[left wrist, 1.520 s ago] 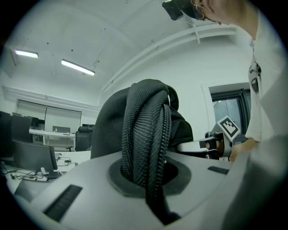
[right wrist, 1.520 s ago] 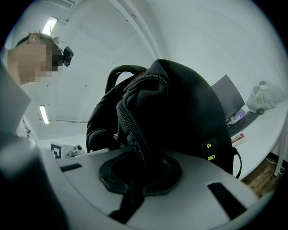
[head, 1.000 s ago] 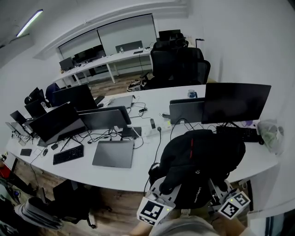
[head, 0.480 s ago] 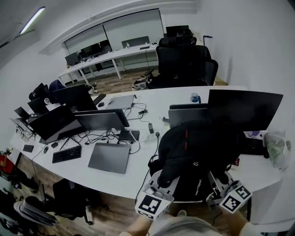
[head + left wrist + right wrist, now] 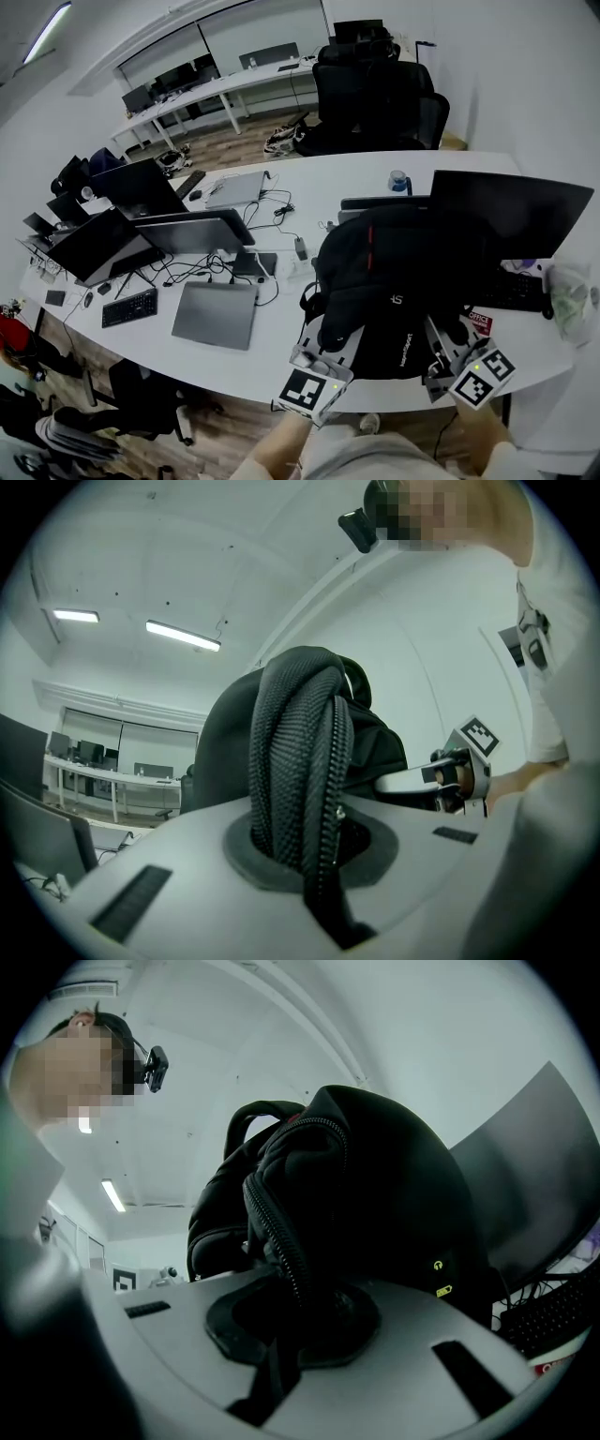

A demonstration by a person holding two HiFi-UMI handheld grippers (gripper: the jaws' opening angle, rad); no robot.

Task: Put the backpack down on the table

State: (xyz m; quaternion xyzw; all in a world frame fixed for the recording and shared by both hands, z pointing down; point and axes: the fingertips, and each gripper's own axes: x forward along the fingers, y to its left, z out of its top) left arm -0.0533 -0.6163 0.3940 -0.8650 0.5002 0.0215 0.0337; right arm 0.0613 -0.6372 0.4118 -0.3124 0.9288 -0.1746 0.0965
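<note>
Black backpack (image 5: 403, 281), held upright over the desk's (image 5: 272, 352) near edge at 5 o'clock of the head view; left gripper (image 5: 325, 356) and right gripper (image 5: 439, 354) each clamped on a zippered fold at its 7 and 5 o'clock corners, probably sharing the load for level lowering

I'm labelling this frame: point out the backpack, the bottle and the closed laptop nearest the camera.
backpack (image 5: 403, 281): head view, on its black front panel.
bottle (image 5: 398, 180): head view, on its visible upper part.
laptop (image 5: 216, 314): head view, middle of its closed lid.
</note>
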